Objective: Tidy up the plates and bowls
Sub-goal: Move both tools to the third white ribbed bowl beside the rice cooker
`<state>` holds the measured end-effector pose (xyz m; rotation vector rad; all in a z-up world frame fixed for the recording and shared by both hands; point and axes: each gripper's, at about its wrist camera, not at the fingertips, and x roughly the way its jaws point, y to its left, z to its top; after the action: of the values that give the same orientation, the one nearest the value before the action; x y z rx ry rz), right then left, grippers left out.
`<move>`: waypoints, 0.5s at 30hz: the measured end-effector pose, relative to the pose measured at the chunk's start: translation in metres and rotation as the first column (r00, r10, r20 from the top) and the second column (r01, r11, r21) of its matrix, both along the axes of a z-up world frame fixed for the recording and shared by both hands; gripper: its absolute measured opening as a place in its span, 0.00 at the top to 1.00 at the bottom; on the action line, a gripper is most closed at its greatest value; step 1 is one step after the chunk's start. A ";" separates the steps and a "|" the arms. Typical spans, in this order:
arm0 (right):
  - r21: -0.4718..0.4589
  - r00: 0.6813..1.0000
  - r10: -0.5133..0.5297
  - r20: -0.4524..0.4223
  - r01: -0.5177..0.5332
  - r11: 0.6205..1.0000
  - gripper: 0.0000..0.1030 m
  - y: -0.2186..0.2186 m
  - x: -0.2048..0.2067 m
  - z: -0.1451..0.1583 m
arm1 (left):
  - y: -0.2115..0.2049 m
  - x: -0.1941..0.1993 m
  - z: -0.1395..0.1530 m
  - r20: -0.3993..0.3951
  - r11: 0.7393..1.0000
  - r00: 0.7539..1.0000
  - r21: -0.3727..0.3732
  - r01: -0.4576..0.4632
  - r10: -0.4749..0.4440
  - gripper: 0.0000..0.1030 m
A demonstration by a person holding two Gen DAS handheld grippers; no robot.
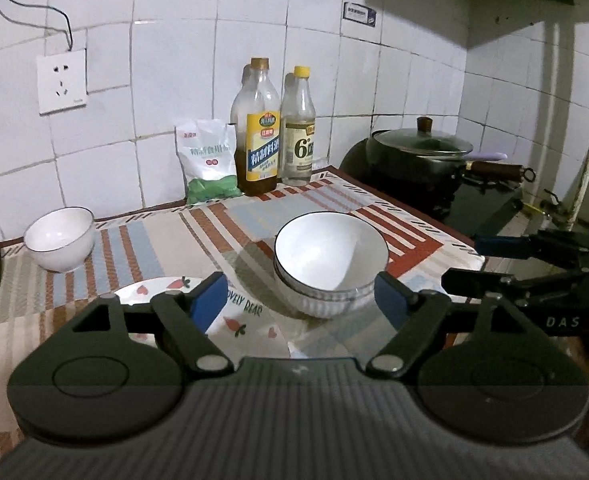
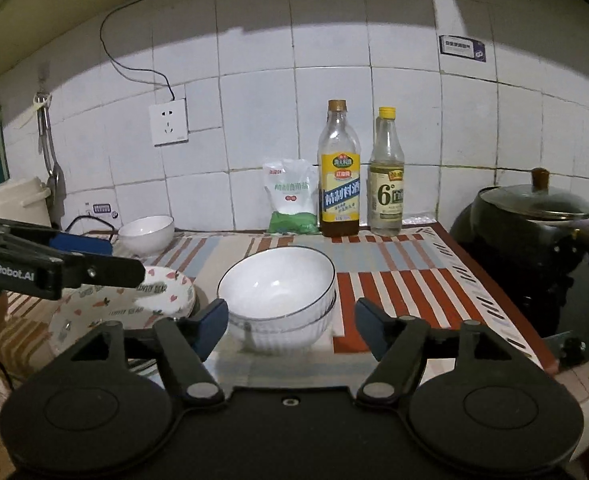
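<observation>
At the left edge of the left wrist view a single white bowl (image 1: 59, 238) sits on the striped worktop (image 1: 142, 240), well apart from the rest. Lower centre-left, a printed plate (image 1: 238, 322) lies flat beneath the left gripper (image 1: 300, 300), whose blue fingers (image 1: 208, 300) are spread wide, gripping nothing. Centre frame, two stacked bowls (image 1: 330, 264) stand just beside the plate. In the right wrist view the right gripper (image 2: 290, 326) has its fingers (image 2: 368, 328) spread too, flanking that stack without touching it.
</observation>
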<state>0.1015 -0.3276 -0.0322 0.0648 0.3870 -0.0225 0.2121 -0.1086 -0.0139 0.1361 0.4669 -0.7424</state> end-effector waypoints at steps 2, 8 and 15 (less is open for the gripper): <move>-0.033 1.000 0.003 -0.021 -0.003 0.999 0.12 0.012 -0.005 0.003 | 0.007 -0.009 0.001 0.002 1.000 1.000 -0.004 0.000 0.000 0.18; -0.157 0.999 0.014 -0.042 -0.020 0.987 0.09 0.055 -0.025 0.007 | 0.032 -0.034 0.003 0.011 0.999 0.999 0.028 -0.034 0.034 0.15; -0.192 0.996 0.074 -0.059 -0.084 0.978 0.05 0.094 -0.048 0.011 | 0.068 -0.056 0.005 0.046 0.993 0.997 0.103 -0.064 0.060 0.09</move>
<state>0.0538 -0.2338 -0.0212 -0.1445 0.4368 0.0169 0.1558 -0.0402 -0.0084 0.2340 0.4676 -0.6531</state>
